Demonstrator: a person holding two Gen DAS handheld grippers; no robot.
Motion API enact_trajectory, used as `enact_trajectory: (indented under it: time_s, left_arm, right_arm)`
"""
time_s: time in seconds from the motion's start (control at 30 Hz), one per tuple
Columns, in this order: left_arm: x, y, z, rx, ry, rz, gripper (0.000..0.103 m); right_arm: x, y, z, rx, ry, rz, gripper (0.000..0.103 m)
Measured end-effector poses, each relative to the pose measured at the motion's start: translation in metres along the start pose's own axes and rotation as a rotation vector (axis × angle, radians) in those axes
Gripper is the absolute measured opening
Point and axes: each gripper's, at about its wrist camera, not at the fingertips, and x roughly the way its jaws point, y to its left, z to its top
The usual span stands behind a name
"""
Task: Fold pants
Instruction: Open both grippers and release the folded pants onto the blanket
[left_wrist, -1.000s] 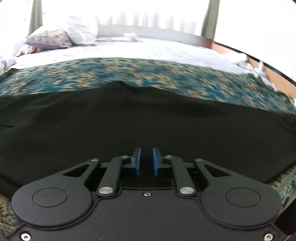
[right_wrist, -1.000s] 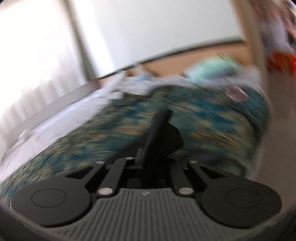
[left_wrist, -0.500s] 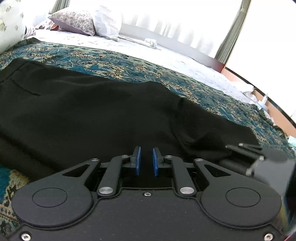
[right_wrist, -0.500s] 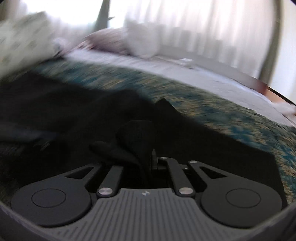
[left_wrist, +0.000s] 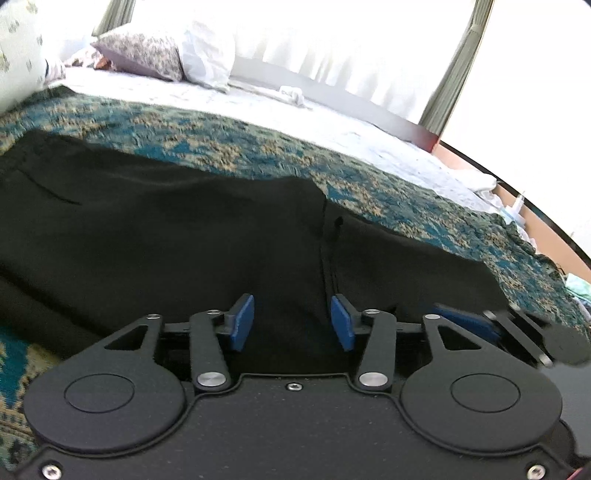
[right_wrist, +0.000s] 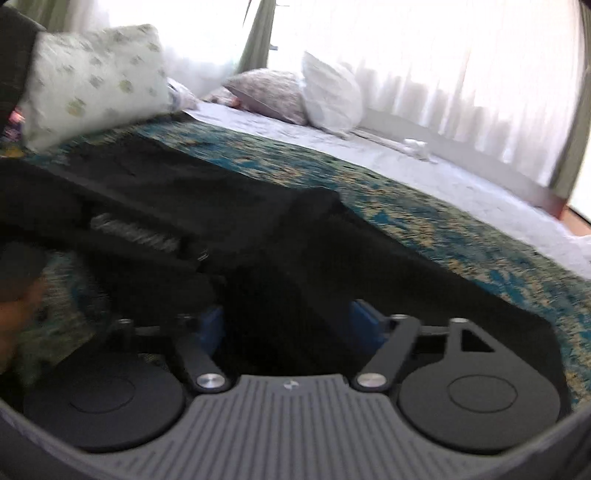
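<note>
Black pants (left_wrist: 166, 236) lie on a teal and gold patterned bedspread (left_wrist: 258, 147), with the leg end folded over toward the middle so its hem edge (left_wrist: 325, 221) runs across the cloth. My left gripper (left_wrist: 291, 325) is open low over the near edge of the pants, holding nothing. My right gripper (right_wrist: 288, 325) is open over the folded cloth (right_wrist: 258, 240), with nothing between its blue pads. The right gripper also shows at the right edge of the left wrist view (left_wrist: 480, 325).
Pillows (right_wrist: 92, 77) and a white sheet (left_wrist: 258, 103) lie at the head of the bed. Bright curtains (right_wrist: 443, 74) hang behind. The bed's far edge and a wooden floor strip (left_wrist: 517, 195) are at the right. A hand (right_wrist: 14, 306) shows at the left.
Both grippers have opened. The right gripper carried the pant leg across over the pants and let it go. The left gripper barely moved in the last half second.
</note>
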Motion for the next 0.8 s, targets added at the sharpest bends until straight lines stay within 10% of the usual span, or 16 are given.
enact_trajectory:
  time_s: [0.37, 0.8]
  left_arm:
    - [-0.016, -0.052, 0.000, 0.125, -0.062, -0.083, 0.045]
    - [0.014, -0.090, -0.036, 0.284, -0.006, 0.049, 0.038]
  right_arm:
    - [-0.066, -0.048, -0.028, 0.100, -0.071, -0.102, 0.095]
    - [-0.066, -0.132, -0.077, 0.436, -0.006, -0.448, 0.070]
